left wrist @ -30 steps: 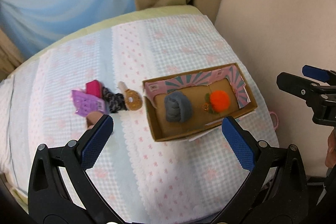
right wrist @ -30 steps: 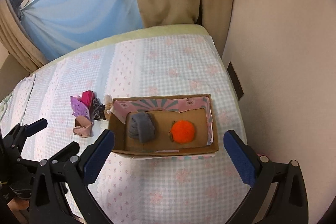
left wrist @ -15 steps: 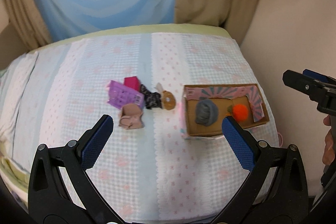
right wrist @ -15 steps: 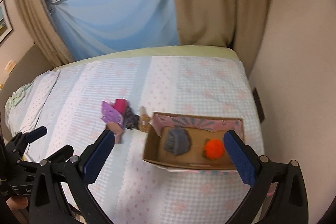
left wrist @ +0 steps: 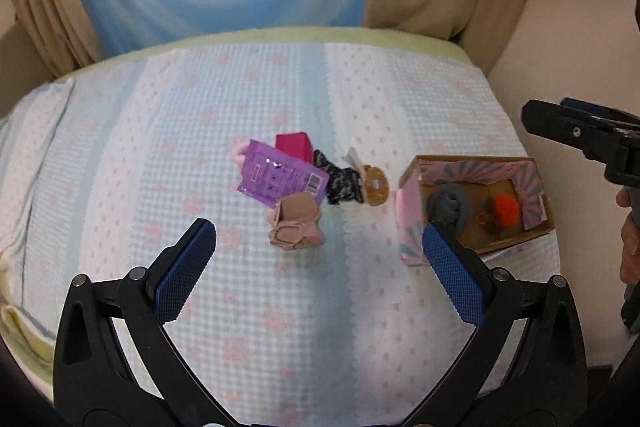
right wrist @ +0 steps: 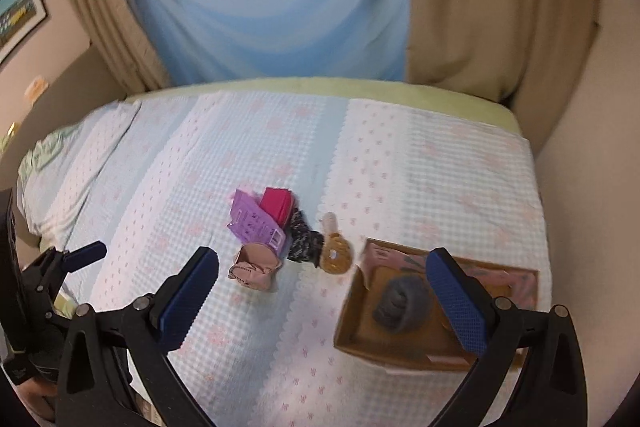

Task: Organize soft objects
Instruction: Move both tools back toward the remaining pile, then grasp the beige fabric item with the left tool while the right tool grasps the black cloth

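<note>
- Now both claws, left claw [left wrist: 316,259] and right claw [right wrist: 322,291], gape wide, empty, above the bed [left wrist: 280,327].
- Right: cardboard box [left wrist: 516,241] holds grey bundle [left wrist: 448,207], orange pompom [left wrist: 506,209].
- Left: purple packet [left wrist: 276,177].

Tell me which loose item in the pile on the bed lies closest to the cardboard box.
The tan round plush, at the pile's right end beside the cardboard box.

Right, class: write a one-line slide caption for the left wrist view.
Open left gripper above a bedspread, facing a pile of soft items beside a cardboard box holding grey and orange bundles.
</note>
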